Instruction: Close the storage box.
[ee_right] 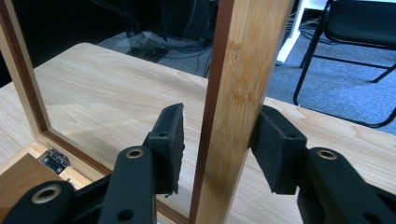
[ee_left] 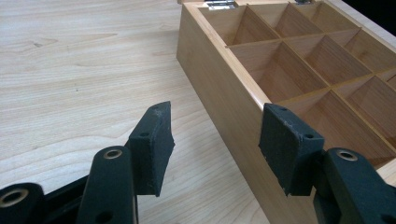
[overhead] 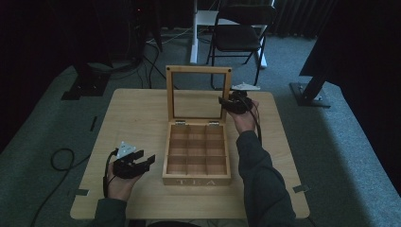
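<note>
A wooden tea box [overhead: 196, 179] with several empty compartments stands on the table, and its glass-paned lid [overhead: 198, 70] is raised upright. My right gripper [overhead: 226, 100] reaches the lid's right frame rail [ee_right: 243, 70]. In the right gripper view the jaws of that gripper [ee_right: 217, 140] straddle the rail: the right pad [ee_right: 275, 149] lies against the wood and the left pad [ee_right: 170, 140] stands off it by a small gap. My left gripper [overhead: 150, 160] is open, low beside the box's left wall [ee_left: 224, 93]. In the left gripper view one pad [ee_left: 285, 144] sits over the rim and the other over the table.
The light wooden table [overhead: 137, 118] has bare room left of the box and behind the lid. A black folding chair [overhead: 239, 33] and a white desk leg [overhead: 194, 38] stand on the carpet beyond the far edge. Cables lie on the floor at left [overhead: 61, 158].
</note>
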### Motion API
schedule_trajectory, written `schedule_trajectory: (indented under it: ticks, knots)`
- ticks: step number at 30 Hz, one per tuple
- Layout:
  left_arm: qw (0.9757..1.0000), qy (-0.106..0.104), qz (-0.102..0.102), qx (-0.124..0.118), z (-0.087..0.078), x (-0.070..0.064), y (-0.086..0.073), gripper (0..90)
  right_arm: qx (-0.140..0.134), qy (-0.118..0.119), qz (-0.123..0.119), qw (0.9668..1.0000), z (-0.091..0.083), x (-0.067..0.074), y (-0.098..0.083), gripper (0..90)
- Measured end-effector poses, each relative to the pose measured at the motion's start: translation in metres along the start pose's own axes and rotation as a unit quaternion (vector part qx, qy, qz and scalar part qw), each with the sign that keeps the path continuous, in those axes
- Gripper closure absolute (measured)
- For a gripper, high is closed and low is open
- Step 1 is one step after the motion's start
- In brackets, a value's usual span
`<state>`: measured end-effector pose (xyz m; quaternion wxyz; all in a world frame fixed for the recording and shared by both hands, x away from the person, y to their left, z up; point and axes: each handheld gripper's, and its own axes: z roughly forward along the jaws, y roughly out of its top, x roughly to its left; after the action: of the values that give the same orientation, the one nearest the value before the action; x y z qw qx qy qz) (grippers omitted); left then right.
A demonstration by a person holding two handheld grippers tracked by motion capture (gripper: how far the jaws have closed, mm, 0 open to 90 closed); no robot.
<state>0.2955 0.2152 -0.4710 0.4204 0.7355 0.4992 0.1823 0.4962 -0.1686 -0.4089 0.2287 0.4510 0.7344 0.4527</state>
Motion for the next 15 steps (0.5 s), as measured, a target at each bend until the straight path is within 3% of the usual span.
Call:
schedule_trajectory:
  ticks: [15]
  knots:
    - [0.9996, -0.002, 0.027, -0.001, 0.011, -0.011, 0.019, 44.5, -0.032, -0.005, -0.016, 0.9993, -0.025, 0.014, -0.014, 58.2]
